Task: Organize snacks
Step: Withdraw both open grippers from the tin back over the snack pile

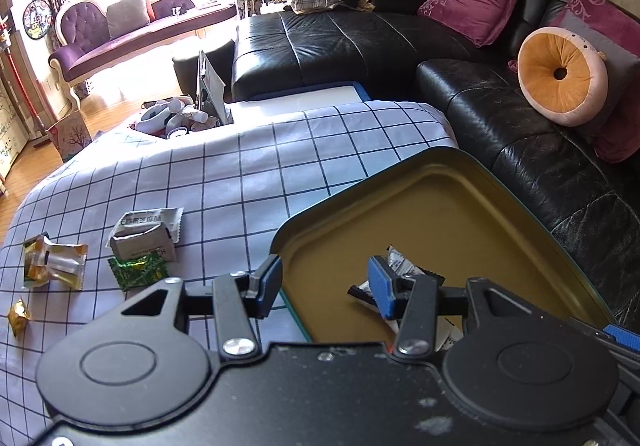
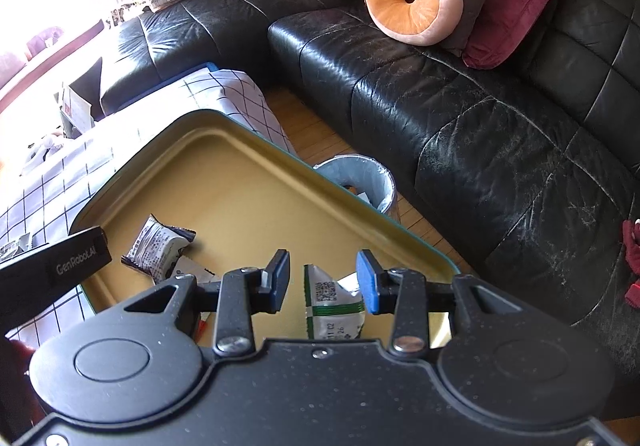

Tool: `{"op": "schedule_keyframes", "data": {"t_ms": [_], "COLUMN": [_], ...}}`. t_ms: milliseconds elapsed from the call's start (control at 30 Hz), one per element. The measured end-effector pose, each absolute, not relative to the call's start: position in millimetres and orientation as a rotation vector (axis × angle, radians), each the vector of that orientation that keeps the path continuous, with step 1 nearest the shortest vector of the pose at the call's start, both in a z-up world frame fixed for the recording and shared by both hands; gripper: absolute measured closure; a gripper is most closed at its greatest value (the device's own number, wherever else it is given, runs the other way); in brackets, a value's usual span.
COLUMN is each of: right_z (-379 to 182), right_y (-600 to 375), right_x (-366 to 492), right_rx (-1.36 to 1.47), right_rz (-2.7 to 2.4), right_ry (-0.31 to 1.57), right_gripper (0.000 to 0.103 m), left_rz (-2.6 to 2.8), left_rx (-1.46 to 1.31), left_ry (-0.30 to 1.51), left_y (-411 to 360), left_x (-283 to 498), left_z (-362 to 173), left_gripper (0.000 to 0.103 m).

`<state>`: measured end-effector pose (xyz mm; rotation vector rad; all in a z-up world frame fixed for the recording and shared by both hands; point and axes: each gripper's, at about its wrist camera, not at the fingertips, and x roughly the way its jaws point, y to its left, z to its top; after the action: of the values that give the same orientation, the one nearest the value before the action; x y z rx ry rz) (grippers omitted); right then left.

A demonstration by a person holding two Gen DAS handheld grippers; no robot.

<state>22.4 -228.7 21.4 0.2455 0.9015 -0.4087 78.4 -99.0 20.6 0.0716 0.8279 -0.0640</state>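
right wrist: crinkly packets [image 2: 334, 298], metal tin [image 2: 224, 182]

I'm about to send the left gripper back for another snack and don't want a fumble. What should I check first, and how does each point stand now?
1. Left gripper free: ok, jaws open, nothing between the pads.
2. Right gripper free: cannot tell; the green-striped packet sits between its open jaws, contact unclear.
3. Snacks left on the checked tablecloth: ok, the white packet, green packet, yellow packet and gold candy lie there.
4. Tin tray has room: ok, mostly bare floor.
5. Left jaws clear of the tray rim: not ok, they straddle it.
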Motion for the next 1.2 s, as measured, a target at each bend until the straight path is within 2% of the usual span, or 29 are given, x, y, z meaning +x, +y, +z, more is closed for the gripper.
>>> {"op": "schedule_keyframes", "data": {"t_ms": [1200], "right_z": [21], "right_y": [-124], "right_x": [52], "right_rx": [0.152], "right_rz": [-0.246], "right_ry": [0.973], "right_gripper": [0.055], "left_rz": [0.150], "left_rx": [0.078], "left_ry": [0.874], "left_y": [21], "left_x": [79], "left_z": [21], "left_gripper": [0.054]}}
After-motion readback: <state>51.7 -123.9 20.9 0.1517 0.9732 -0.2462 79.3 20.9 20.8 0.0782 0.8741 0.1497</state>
